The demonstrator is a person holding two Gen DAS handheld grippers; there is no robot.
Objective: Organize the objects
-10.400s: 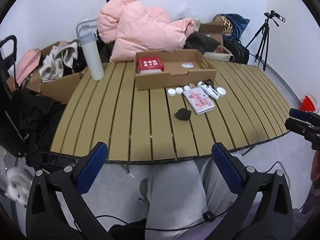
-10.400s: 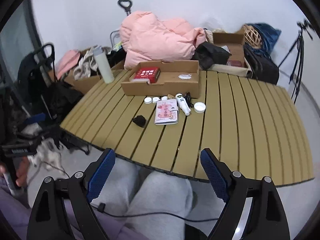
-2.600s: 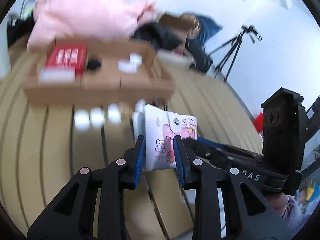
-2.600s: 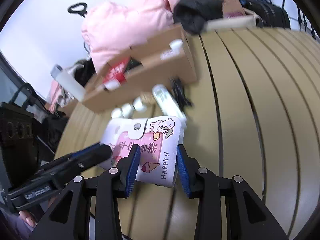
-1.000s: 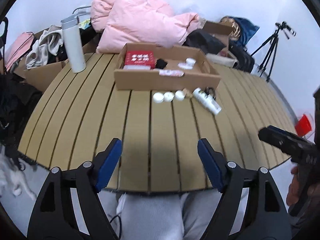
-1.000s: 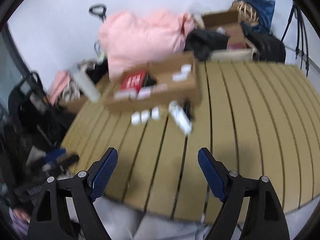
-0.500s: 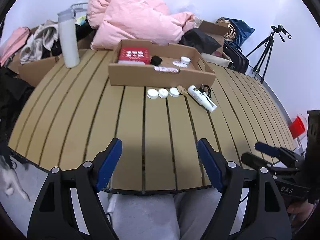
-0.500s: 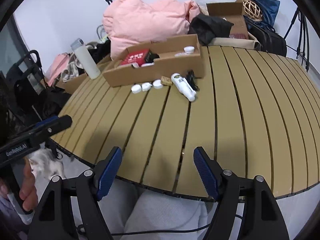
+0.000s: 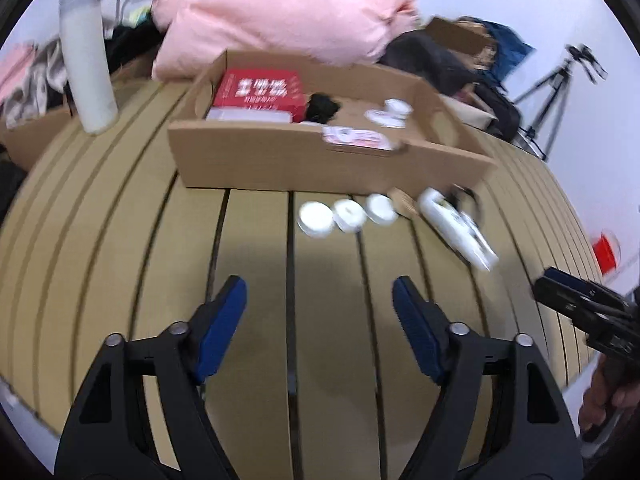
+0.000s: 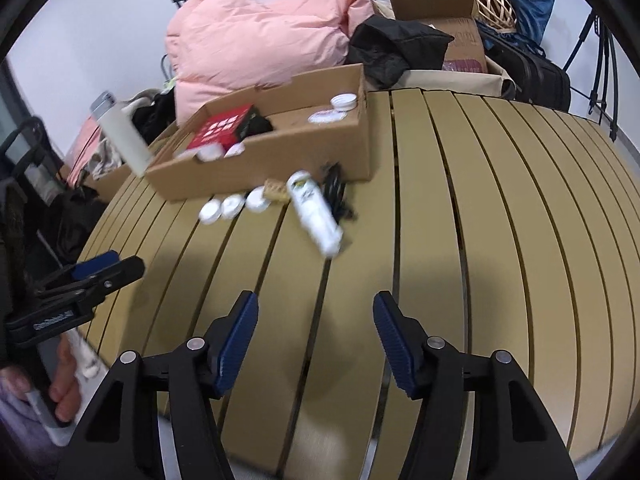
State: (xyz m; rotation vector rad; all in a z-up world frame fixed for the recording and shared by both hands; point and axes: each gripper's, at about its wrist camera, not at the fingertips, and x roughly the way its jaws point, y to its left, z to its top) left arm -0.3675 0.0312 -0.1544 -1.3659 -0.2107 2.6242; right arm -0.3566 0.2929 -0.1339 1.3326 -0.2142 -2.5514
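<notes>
An open cardboard box [image 9: 288,156] [image 10: 280,160] stands on the slatted wooden table. It holds a red box [image 9: 260,88], a black lump [image 9: 322,106], a pink wallet [image 9: 356,136] and white lids [image 9: 394,110]. In front of it lie three white round lids [image 9: 344,214] [image 10: 232,206], a small tan piece [image 9: 402,200], a white tube [image 9: 456,228] [image 10: 316,212] and a black cable [image 10: 336,192]. My left gripper [image 9: 320,312] is open and empty over the table, short of the lids. My right gripper [image 10: 316,324] is open and empty, short of the tube.
A white bottle [image 9: 86,60] stands at the table's far left. A pink jacket [image 9: 272,12], black bags [image 10: 396,48] and another carton [image 10: 440,8] are piled behind the box. A tripod [image 9: 560,80] stands at the right.
Both grippers have moved forward over the table toward the loose items. Earlier they held the pink wallet together; it now lies in the box.
</notes>
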